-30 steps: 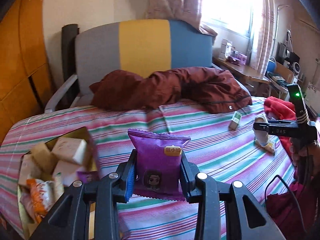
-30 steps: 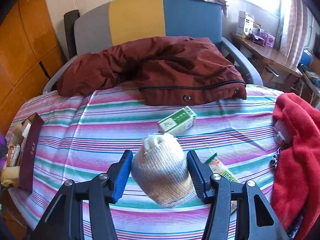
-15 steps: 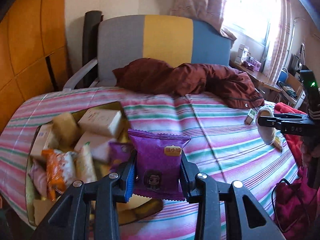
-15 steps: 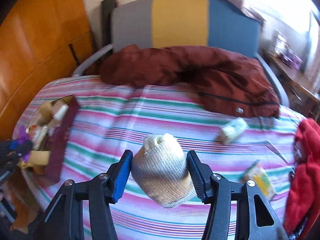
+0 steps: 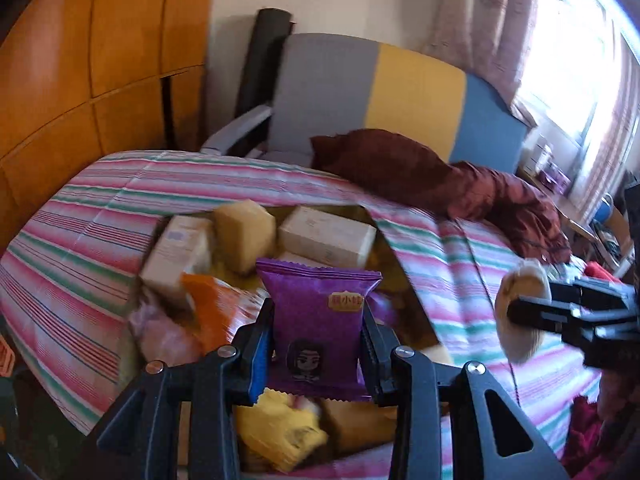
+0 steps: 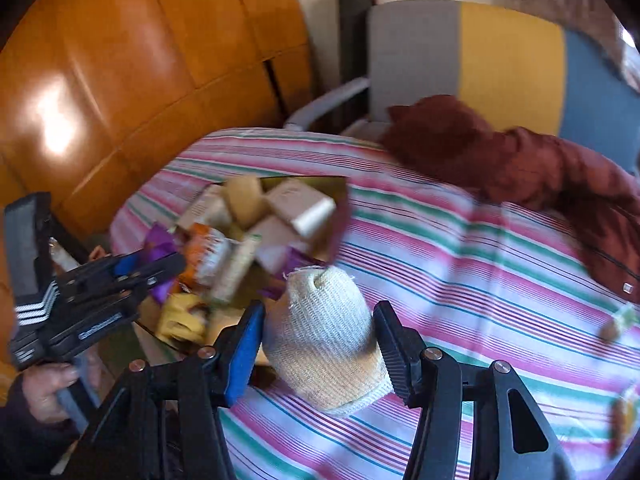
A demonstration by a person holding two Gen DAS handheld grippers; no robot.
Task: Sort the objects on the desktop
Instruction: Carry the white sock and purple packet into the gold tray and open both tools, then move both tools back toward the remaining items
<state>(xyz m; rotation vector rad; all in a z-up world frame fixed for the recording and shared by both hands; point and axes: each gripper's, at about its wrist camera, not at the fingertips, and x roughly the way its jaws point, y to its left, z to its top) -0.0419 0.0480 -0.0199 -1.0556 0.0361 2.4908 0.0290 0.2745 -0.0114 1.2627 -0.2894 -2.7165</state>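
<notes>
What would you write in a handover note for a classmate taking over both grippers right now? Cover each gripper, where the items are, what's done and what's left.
Left gripper: shut on the purple packet, held above the box.
Right gripper: shut on the knitted roll, over the striped cloth just beside the box.
Box: at the cloth's edge, already holding cartons and snack packets.
Done: both items picked up and brought to the box.
Left: drop the packet and the roll in, then fetch the small items lying on the far side of the cloth.
</notes>
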